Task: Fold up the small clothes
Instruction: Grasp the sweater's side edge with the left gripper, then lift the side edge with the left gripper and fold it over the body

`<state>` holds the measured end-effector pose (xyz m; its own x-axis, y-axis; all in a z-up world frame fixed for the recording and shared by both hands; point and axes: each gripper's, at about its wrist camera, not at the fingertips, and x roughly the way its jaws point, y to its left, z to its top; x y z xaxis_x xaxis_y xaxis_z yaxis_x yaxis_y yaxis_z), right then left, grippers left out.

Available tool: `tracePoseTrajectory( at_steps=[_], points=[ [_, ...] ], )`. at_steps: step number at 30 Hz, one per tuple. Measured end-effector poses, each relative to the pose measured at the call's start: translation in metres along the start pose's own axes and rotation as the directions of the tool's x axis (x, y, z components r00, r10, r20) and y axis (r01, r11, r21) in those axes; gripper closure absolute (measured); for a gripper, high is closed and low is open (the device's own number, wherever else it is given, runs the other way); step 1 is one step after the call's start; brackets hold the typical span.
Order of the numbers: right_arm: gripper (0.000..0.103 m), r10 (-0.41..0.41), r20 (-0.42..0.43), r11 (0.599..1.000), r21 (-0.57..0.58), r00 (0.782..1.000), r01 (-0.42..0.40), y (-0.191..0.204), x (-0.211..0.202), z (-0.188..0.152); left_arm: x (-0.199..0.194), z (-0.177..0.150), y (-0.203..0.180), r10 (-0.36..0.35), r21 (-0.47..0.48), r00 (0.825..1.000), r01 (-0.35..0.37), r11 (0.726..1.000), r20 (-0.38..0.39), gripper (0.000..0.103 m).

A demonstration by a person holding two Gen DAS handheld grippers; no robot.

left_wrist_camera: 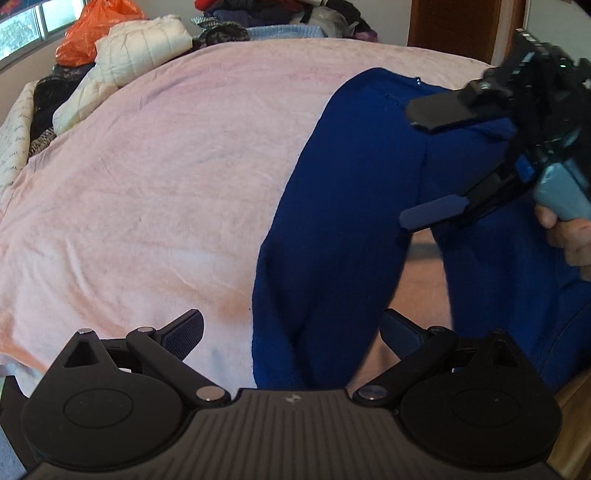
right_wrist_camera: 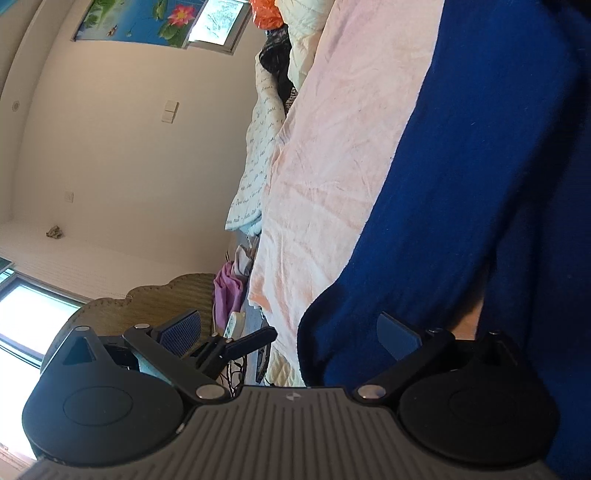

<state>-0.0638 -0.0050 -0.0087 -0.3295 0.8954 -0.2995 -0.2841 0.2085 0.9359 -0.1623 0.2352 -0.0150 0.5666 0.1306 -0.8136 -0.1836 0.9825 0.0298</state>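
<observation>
We see the blue garment [left_wrist_camera: 343,221] run off the right edge beyond the pink blanket [left_wrist_camera: 166,166]; the right gripper [left_wrist_camera: 413,170] hides part of it.

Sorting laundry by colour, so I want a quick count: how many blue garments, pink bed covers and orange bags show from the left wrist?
Blue garment: 1
Pink bed cover: 1
Orange plastic bag: 1
Total: 3
</observation>
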Motion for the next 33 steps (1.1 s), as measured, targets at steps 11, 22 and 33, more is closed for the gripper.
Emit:
tracePoseTrajectory(
  at_steps=[11, 22, 33],
  points=[
    [0.001, -0.071, 0.125, 0.995, -0.054, 0.990, 0.079, -0.003, -0.047, -0.007, 0.002, 0.007, 0.022, -0.085, -0.220, 0.995, 0.070, 0.973, -0.059, 0.097],
    [0.001, -0.130, 0.376, 0.991, 0.039, 0.917, 0.125, -0.038, -0.136, -0.005, -0.029, 0.102, -0.016, -0.211, -0.273, 0.957, 0.261, 0.926, 0.199, 0.098],
    [0.001, -0.170, 0.566, 0.985, 0.126, 0.807, 0.118, -0.073, -0.207, -0.008, -0.066, 0.233, -0.053, -0.055, -0.214, 0.921, 0.147, 0.966, 0.385, 0.098]
  ],
)
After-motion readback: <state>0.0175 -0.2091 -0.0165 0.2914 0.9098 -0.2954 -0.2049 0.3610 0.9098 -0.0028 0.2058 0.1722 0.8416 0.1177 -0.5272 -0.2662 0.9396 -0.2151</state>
